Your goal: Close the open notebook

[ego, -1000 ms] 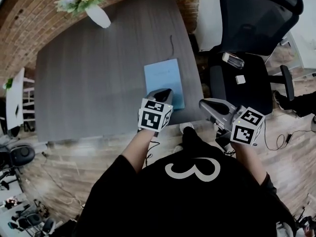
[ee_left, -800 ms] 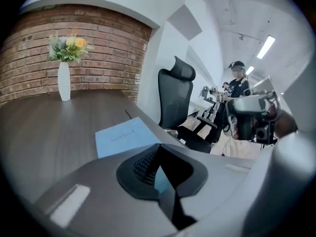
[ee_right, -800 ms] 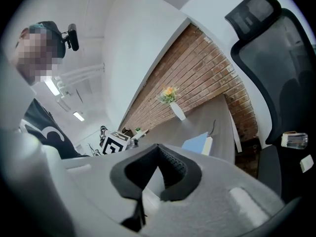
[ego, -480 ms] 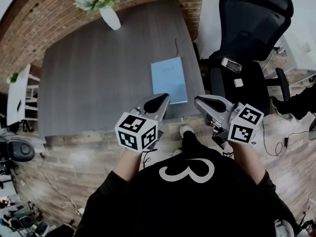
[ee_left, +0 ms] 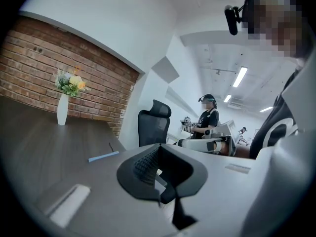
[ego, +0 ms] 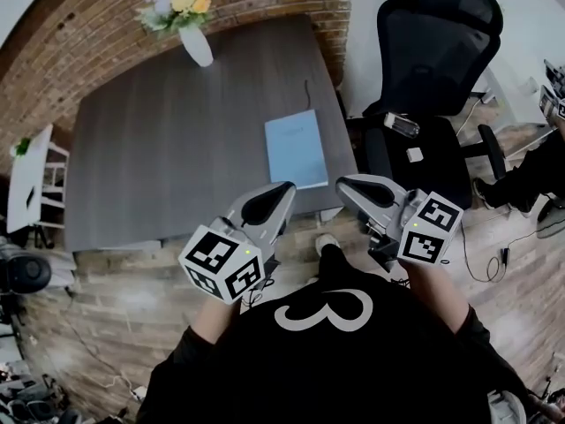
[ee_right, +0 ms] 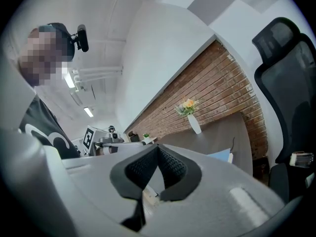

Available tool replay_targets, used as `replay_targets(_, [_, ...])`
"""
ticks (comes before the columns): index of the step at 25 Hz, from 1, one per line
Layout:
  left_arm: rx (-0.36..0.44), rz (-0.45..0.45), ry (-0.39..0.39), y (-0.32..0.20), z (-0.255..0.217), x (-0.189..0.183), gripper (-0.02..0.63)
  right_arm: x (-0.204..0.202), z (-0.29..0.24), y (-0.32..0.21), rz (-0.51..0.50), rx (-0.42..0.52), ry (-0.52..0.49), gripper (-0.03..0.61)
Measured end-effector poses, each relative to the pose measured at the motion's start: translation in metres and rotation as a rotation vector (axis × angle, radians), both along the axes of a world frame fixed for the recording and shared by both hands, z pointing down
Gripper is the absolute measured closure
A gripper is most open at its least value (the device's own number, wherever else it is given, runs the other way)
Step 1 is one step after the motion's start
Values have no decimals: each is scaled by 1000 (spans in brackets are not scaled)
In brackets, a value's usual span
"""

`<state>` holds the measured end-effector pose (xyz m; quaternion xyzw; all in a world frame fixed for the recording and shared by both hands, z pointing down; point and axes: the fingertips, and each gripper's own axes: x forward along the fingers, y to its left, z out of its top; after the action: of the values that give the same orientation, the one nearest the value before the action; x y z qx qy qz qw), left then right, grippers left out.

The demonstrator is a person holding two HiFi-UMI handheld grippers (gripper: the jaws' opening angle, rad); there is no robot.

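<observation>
Items [ego: 402, 125] on the chair seat [ego: 433, 177] are too small to identify; the right gripper [ee_right: 158, 147] hides most of the notebook [ee_right: 220, 155]; the picture edge crops a bystander [ego: 534, 168].

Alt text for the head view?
A light-blue notebook lies closed on the dark table, near its right edge. The left gripper and right gripper, both shut and empty, are held by the table's near edge. A flower vase stands at the far edge.
</observation>
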<state>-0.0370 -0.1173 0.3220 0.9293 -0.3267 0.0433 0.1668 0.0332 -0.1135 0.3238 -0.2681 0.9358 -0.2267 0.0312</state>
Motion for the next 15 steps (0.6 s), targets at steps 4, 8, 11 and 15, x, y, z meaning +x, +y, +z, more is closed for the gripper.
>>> replay_targets(4, [5,3,14,6,-6,-1,597,-3,-1,4,-1,19,34,578])
replay_targets(8, [5,3,20,8,-7,-2,597,-5,-4,6,-1,39,57,578])
replay_targets(11, [7,4,15,10,-7,-1,597,-5,-3,6,2,27,55,578])
replay_targets(15, [5,6,19,12,-8,1,597,-6,-2,9,-4,23,60,578])
